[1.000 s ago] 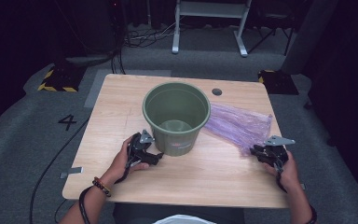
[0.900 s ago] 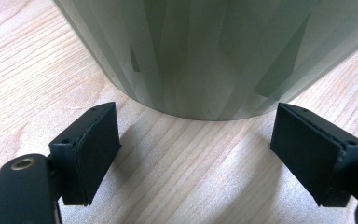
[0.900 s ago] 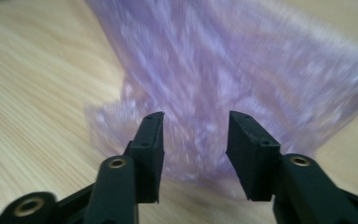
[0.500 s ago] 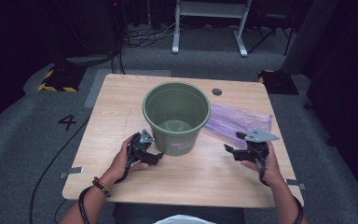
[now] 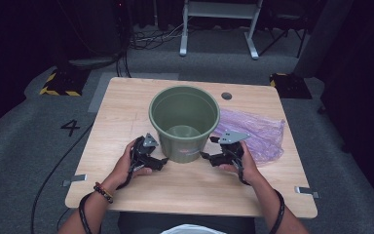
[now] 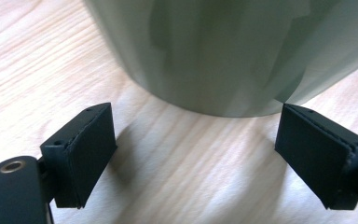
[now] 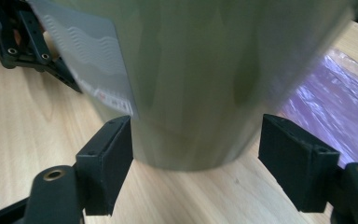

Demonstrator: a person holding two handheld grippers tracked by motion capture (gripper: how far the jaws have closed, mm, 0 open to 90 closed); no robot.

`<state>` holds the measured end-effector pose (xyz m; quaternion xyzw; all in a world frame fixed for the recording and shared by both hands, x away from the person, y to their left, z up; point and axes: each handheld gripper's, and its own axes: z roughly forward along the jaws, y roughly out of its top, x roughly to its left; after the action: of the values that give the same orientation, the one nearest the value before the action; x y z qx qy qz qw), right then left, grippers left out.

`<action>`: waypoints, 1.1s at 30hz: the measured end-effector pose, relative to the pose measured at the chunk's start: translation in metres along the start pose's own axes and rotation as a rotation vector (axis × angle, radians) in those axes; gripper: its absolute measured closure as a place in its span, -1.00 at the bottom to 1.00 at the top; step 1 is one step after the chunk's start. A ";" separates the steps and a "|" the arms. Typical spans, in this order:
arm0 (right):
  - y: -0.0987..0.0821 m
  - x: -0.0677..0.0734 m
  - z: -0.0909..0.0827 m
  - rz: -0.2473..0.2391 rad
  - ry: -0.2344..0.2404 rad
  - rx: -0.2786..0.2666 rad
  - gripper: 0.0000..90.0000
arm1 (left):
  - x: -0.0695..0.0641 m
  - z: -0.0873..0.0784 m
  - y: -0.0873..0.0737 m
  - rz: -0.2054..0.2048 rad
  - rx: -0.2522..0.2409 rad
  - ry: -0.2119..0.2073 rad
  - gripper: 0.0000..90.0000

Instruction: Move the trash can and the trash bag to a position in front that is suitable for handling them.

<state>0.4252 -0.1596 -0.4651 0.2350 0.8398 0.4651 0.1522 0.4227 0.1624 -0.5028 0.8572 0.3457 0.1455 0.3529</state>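
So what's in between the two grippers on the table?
The green bucket stands between the left gripper and the right gripper, seen in the high view. Each gripper view shows open jaws with bare wood before the bucket's base.

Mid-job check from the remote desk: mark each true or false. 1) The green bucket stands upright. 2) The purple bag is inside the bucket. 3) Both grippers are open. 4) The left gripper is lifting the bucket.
1) True: the green bucket stands upright on the table.
2) False: the purple bag lies flat on the table beside the bucket.
3) True: the left gripper and the right gripper both have their jaws apart; the right one's have just been opening.
4) False: its jaws stand short of the bucket's base, gripping nothing.
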 end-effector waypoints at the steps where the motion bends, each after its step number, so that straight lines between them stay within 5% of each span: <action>1: 0.002 0.001 0.005 0.002 -0.003 0.001 -0.46 | 0.004 -0.001 -0.001 -0.003 -0.004 0.004 -0.73; 16: 0.010 -0.004 0.032 0.007 -0.013 0.005 -0.37 | 0.022 0.000 0.000 -0.016 -0.002 0.011 -0.73; 21: -0.002 -0.017 0.014 -0.051 -0.157 0.075 -0.35 | 0.024 -0.002 -0.002 -0.015 0.000 0.017 -0.73; 23: -0.017 -0.038 -0.002 -0.007 -0.240 0.106 -0.30 | 0.025 -0.004 -0.005 -0.014 0.000 0.009 -0.73; 26: -0.025 -0.051 -0.010 0.025 -0.291 0.130 -0.29 | 0.025 -0.006 -0.007 -0.018 -0.002 0.005 -0.73; 27: -0.033 -0.063 -0.013 0.069 -0.319 0.150 -0.29 | 0.024 -0.008 -0.009 -0.021 -0.002 0.000 -0.73; 33: -0.048 -0.077 -0.016 0.135 -0.332 0.190 0.00 | 0.024 -0.011 -0.011 -0.010 -0.002 0.006 -0.73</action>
<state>0.4702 -0.2337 -0.4948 0.3775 0.8257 0.3476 0.2341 0.4289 0.1905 -0.5031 0.8547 0.3506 0.1466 0.3536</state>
